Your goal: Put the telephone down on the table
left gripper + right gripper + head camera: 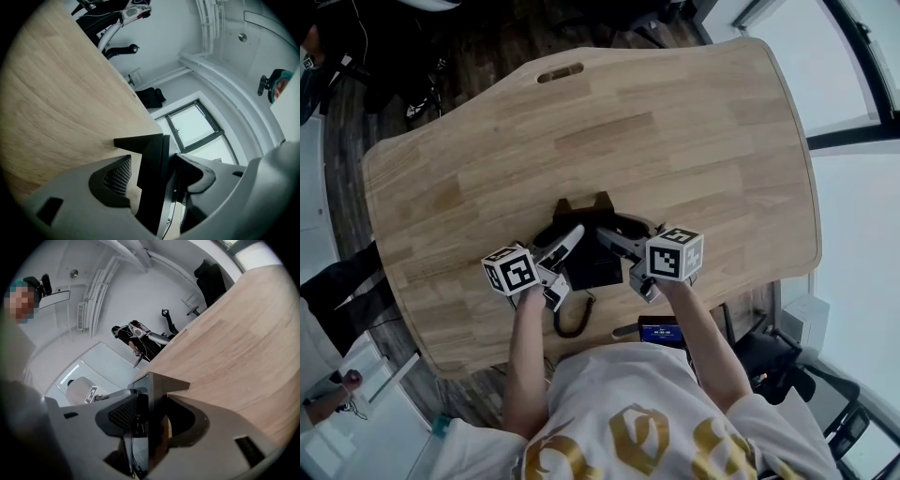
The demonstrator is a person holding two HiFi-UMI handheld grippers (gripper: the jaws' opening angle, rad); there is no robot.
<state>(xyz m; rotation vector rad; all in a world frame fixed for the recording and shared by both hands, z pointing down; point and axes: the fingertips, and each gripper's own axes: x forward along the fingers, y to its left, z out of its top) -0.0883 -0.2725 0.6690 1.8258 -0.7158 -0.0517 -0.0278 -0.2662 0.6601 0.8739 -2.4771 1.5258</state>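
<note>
The black telephone point(592, 267) rests on the wooden table point(675, 131) close to its near edge, and its curly cord point(573, 323) hangs over that edge. My left gripper point(570, 236) reaches in from the left and my right gripper point(614, 239) from the right. In the left gripper view, the telephone's thin black edge point(152, 187) stands between the jaws of the left gripper point(157, 161), with wood showing in the gap beside one pad. In the right gripper view, the telephone's edge point(152, 390) stands likewise inside the right gripper point(152, 401), with a gap at the right pad. Both grippers are open.
The tabletop stretches bare and wide beyond the telephone, with a slot handle point(560, 72) at its far edge. A small device with a blue screen point(661, 330) sits by my chest. Another person's legs point(337, 281) are left of the table. Exercise gear point(119, 21) stands further back.
</note>
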